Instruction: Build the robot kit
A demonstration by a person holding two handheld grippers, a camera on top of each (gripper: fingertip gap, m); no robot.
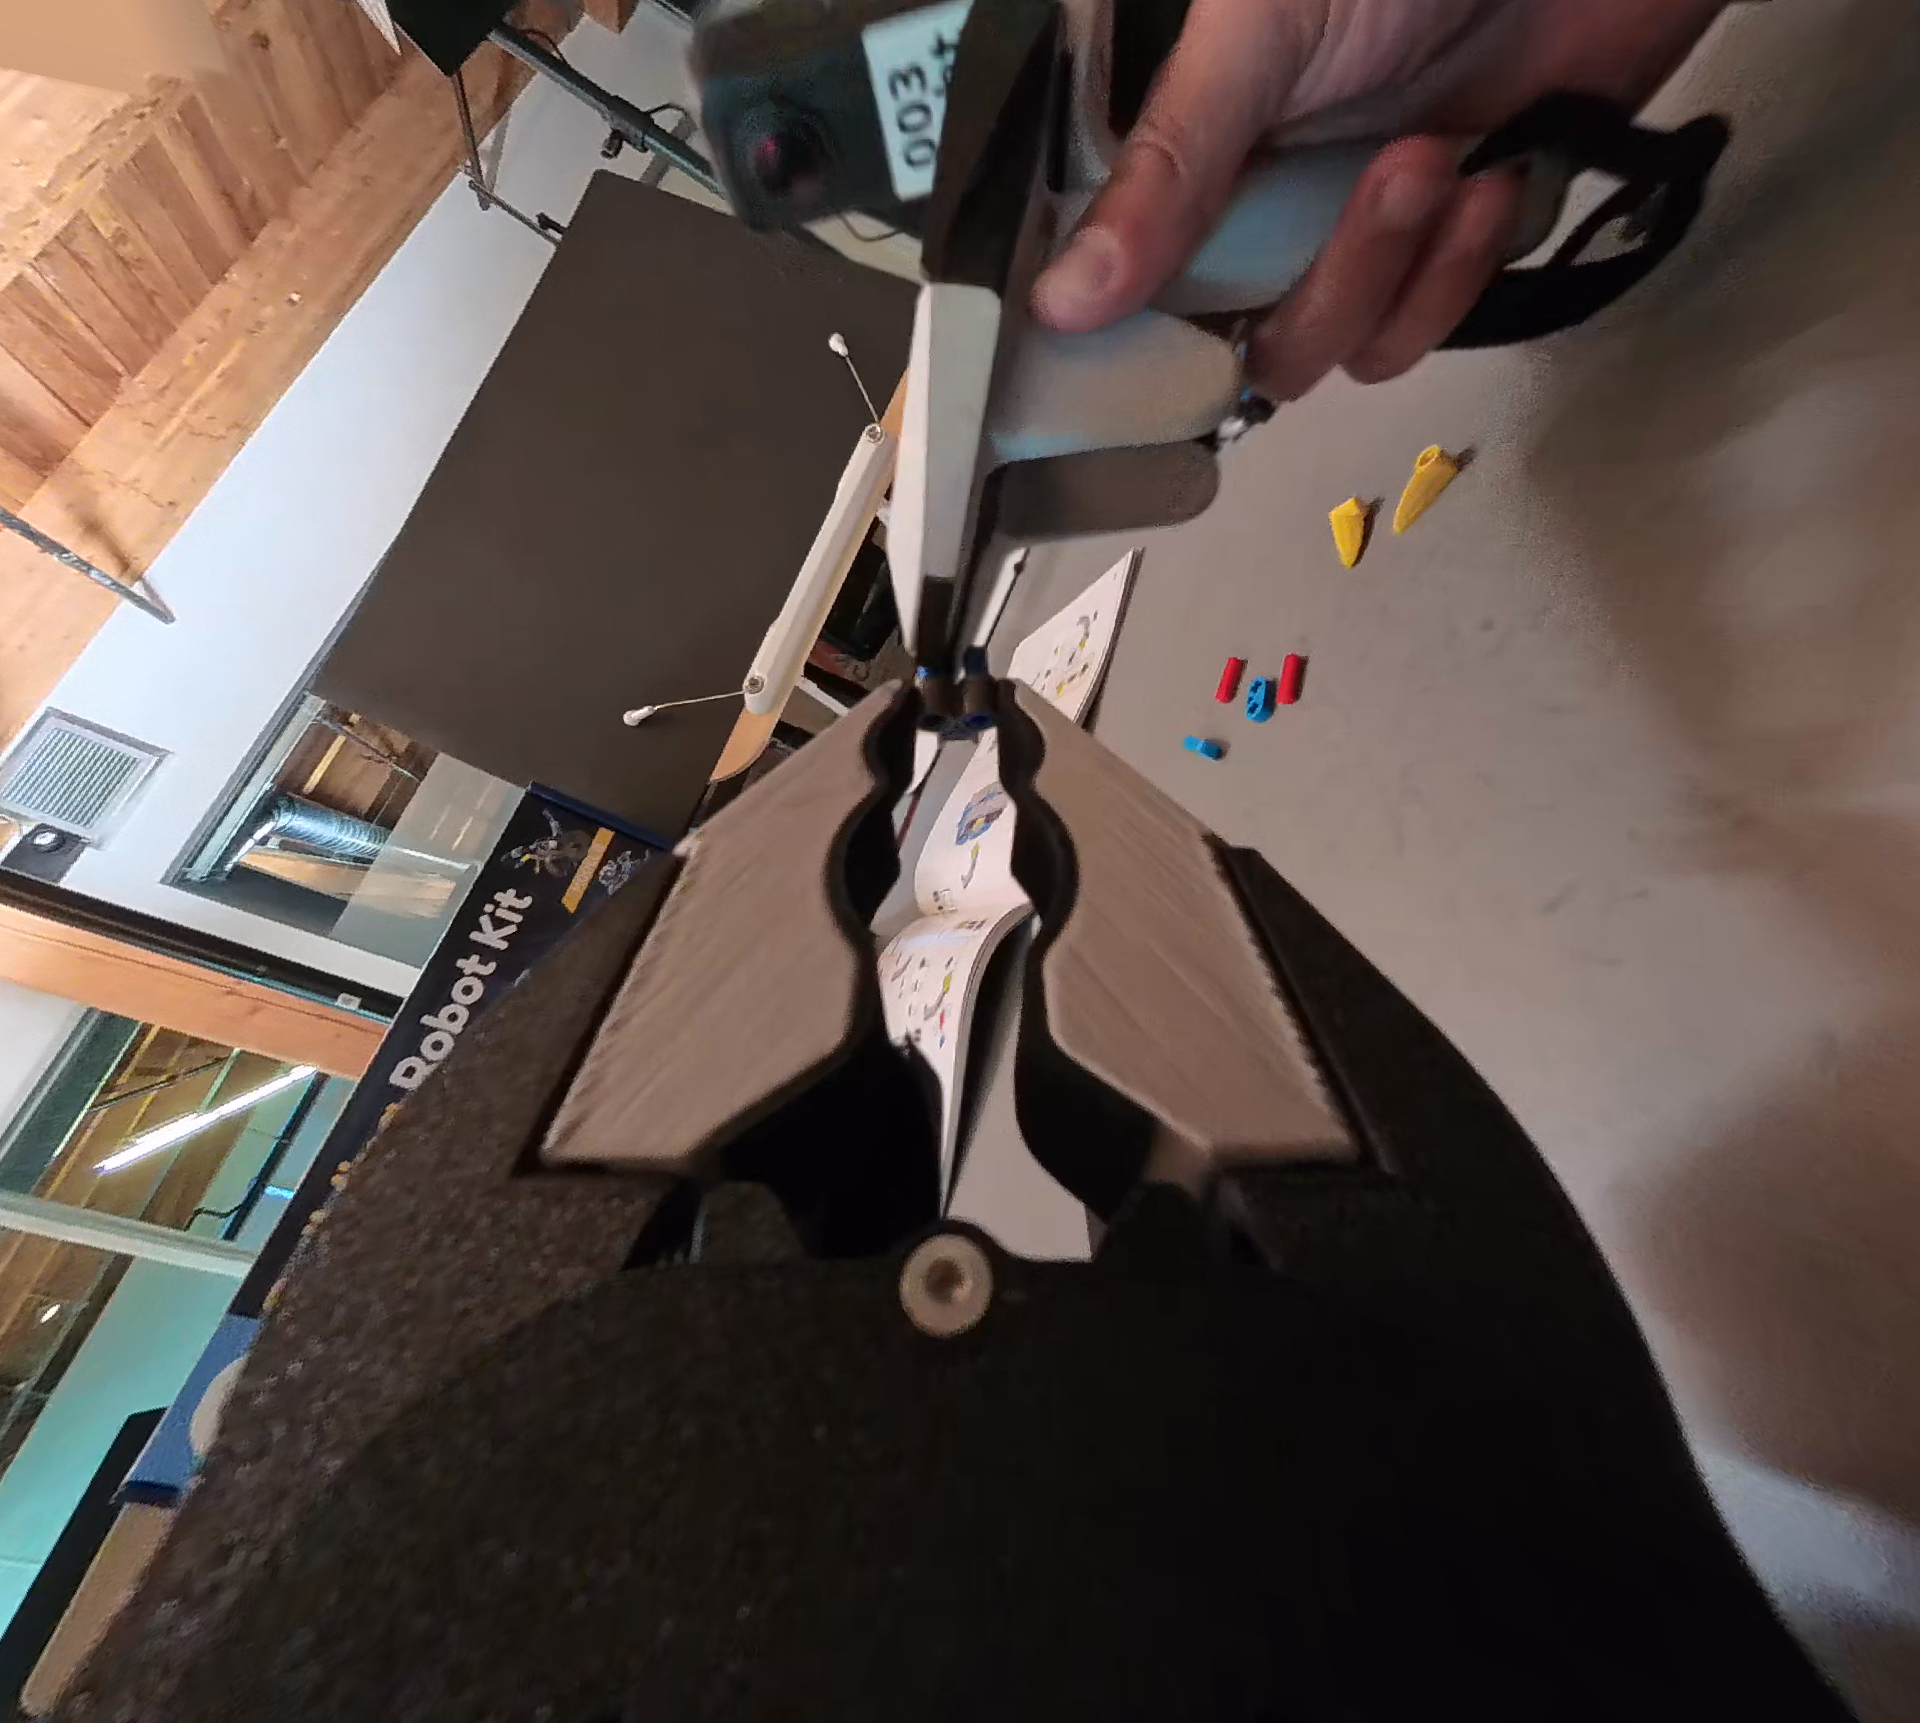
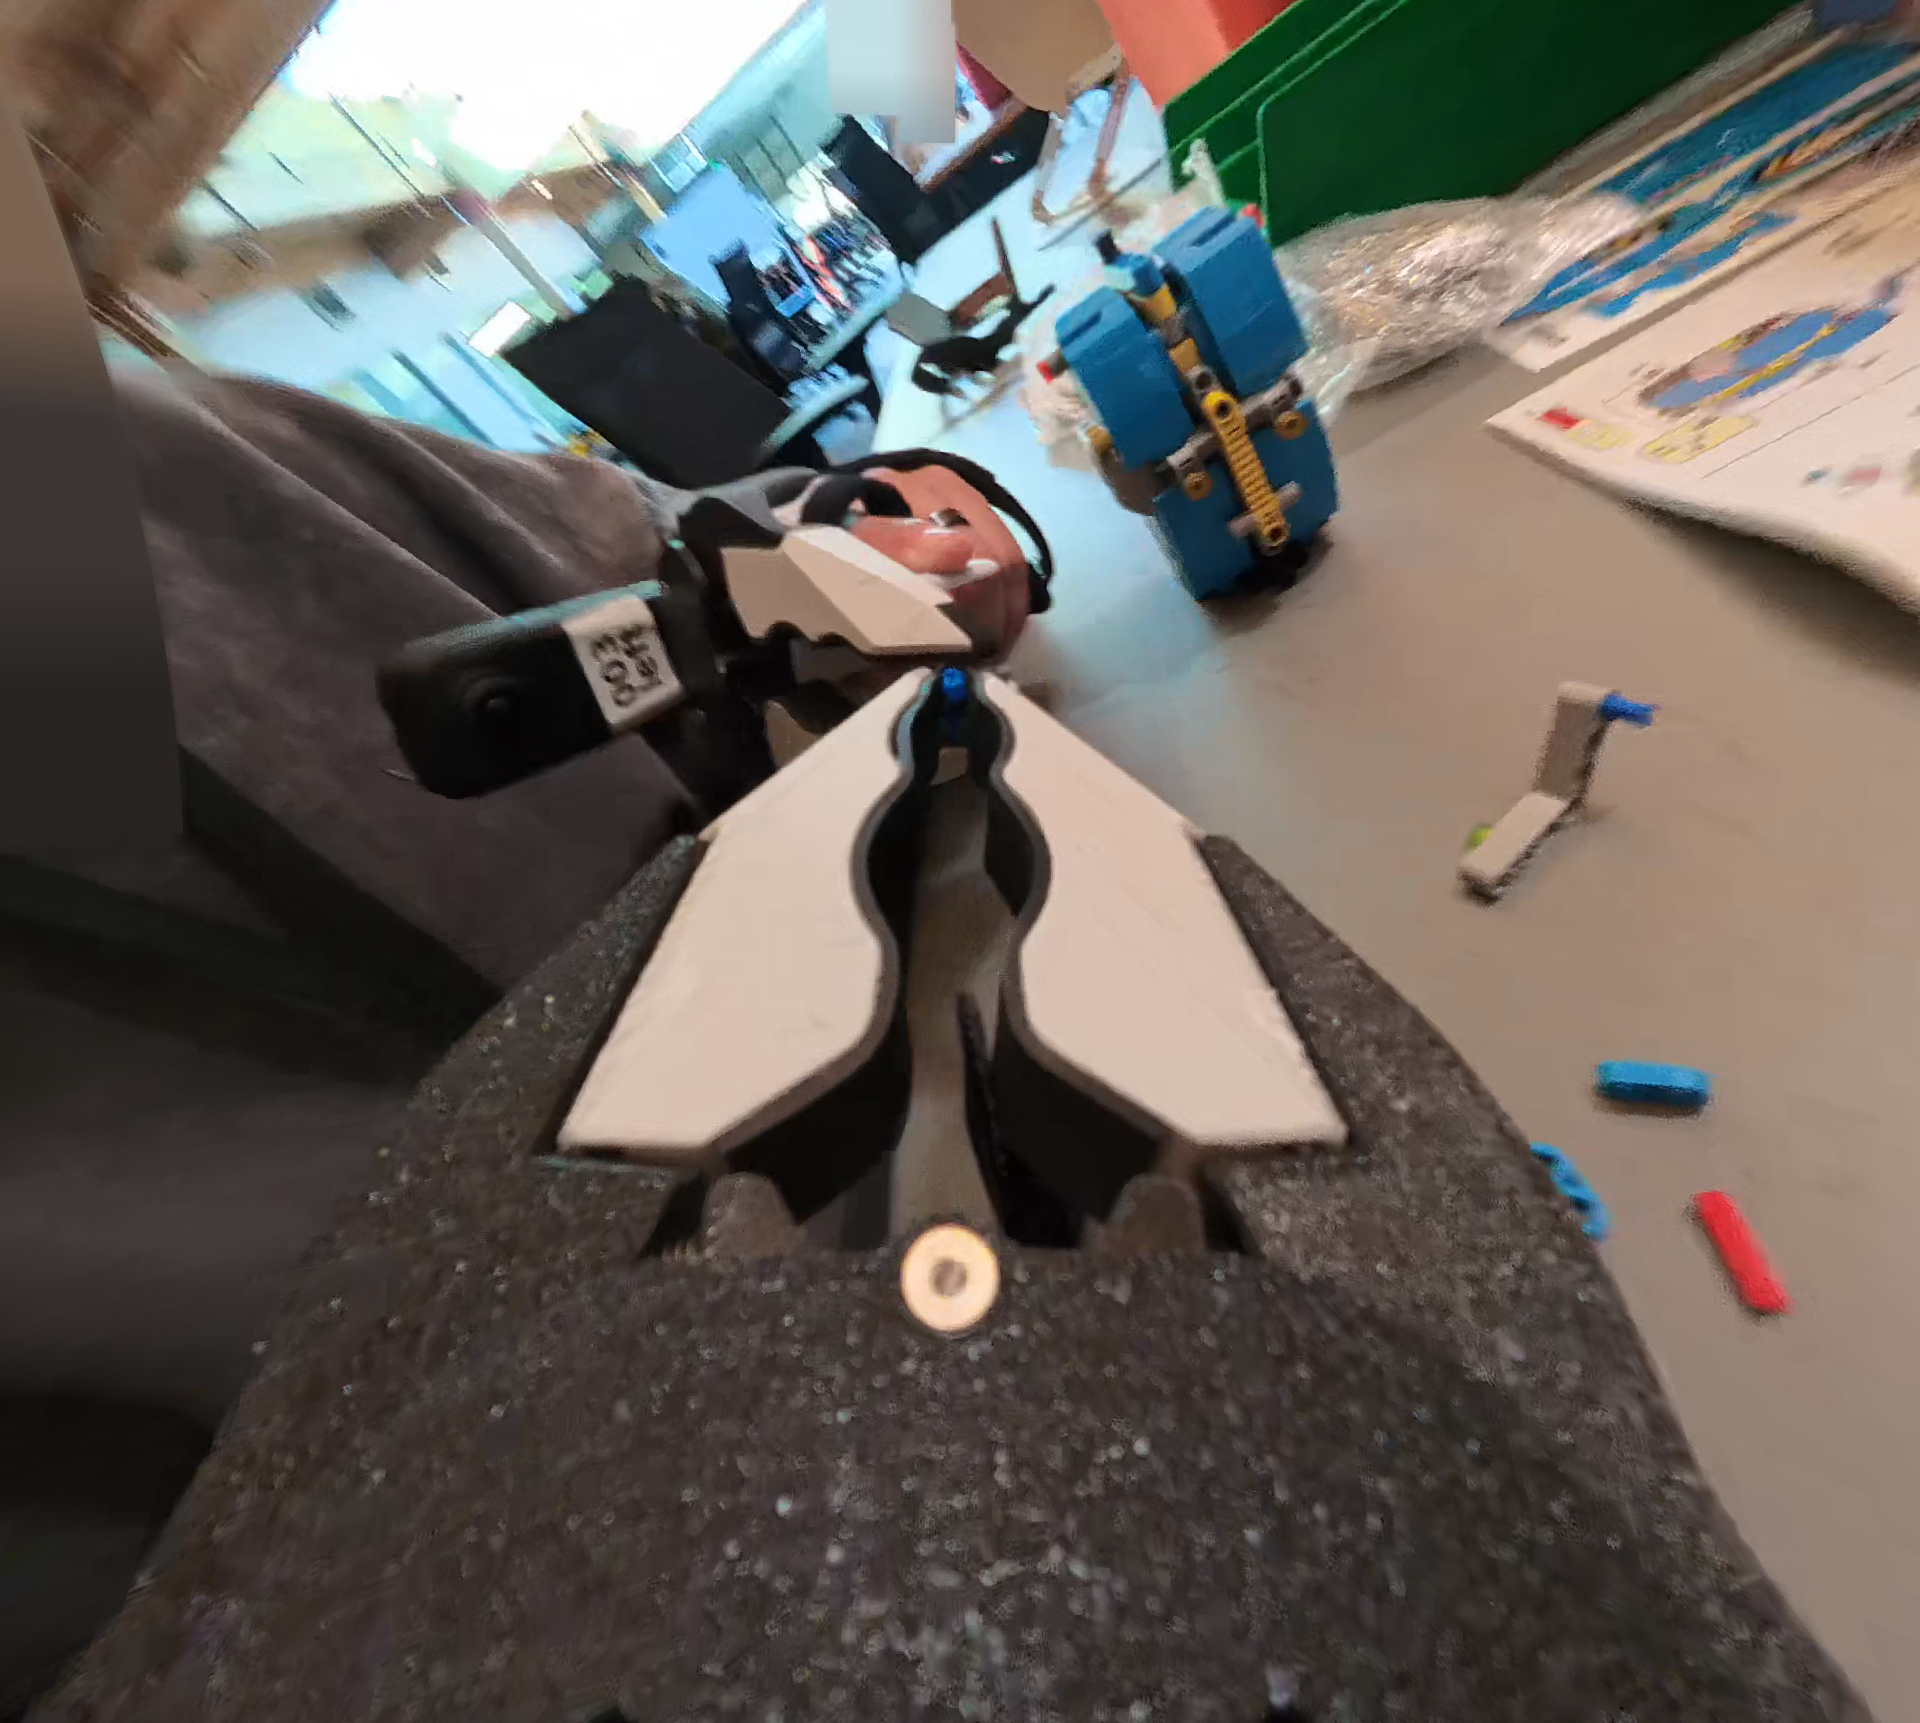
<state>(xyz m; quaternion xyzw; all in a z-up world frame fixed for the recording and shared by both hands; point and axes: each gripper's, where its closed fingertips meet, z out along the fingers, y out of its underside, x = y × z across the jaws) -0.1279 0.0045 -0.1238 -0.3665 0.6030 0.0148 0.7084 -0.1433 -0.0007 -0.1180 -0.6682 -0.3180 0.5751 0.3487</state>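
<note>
In the left wrist view my left gripper (image 1: 951, 699) is shut on a small dark part with blue pins (image 1: 971, 717), held above the grey table (image 1: 1455, 894). The right gripper (image 1: 940, 624), held by a hand (image 1: 1403, 63), comes down from above and meets the same part tip to tip. In the right wrist view my right gripper (image 2: 951, 699) is shut on a small blue pin (image 2: 952, 688). The left gripper (image 2: 961, 639) touches it from the left.
A blue brick model (image 2: 1195, 406) stands on the table, with a grey angled piece (image 2: 1538, 800) and loose blue (image 2: 1652, 1083) and red (image 2: 1740, 1252) pieces nearby. Yellow pieces (image 1: 1351, 530) and an open booklet (image 1: 966, 935) lie there. A dark kit box (image 1: 468, 977) stands on the left. Both grippers' tips are close together, under 4 cm apart. From either gripper's tips it is about 12 cm to the grey angled piece (image 2: 1538, 800).
</note>
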